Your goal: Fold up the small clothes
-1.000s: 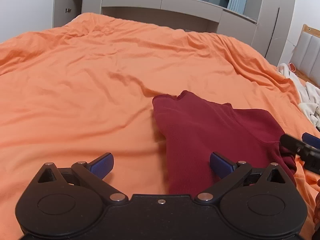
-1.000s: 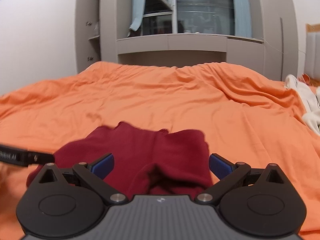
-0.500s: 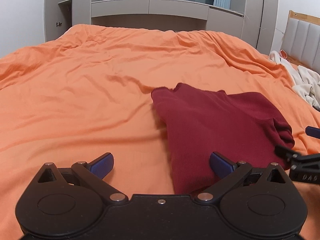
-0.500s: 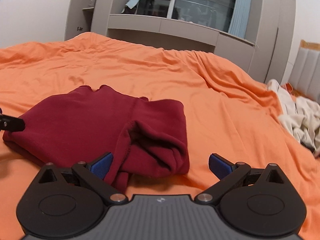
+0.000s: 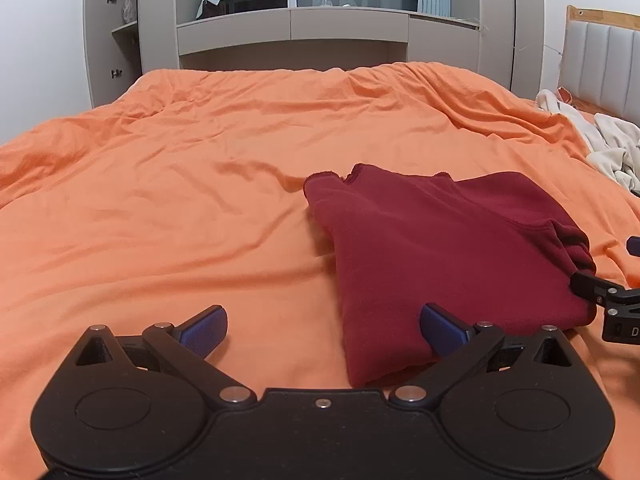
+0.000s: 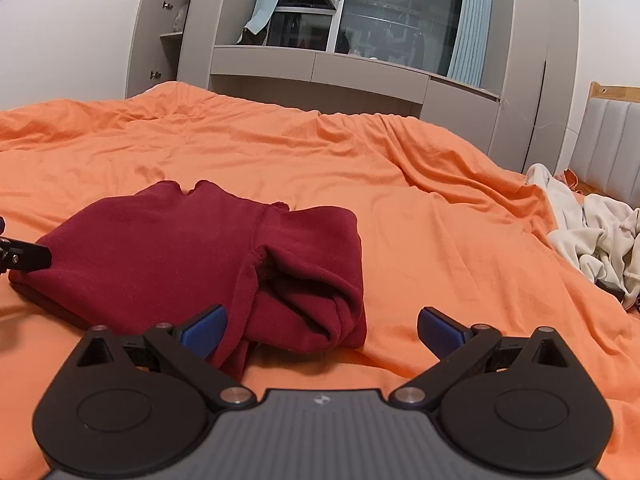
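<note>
A dark red garment (image 5: 440, 256) lies folded on the orange bedspread (image 5: 180, 200). In the left wrist view it sits ahead and to the right, its near edge reaching between the blue pads. My left gripper (image 5: 322, 330) is open and holds nothing. In the right wrist view the red garment (image 6: 192, 256) lies ahead on the left, with a bunched sleeve end nearest. My right gripper (image 6: 320, 330) is open, its left pad over the garment's near edge. Part of the right gripper shows at the right edge of the left wrist view, by the garment's right corner.
A heap of cream clothes (image 6: 596, 244) lies at the right side of the bed, also seen as cream clothes (image 5: 604, 148) in the left wrist view. Grey cabinets (image 5: 332, 36) and a window stand beyond the bed. A padded headboard (image 6: 612, 136) is at far right.
Both grippers have drawn back and risen from the red garment, which now lies released and folded on the bed. Both stayed open throughout.
</note>
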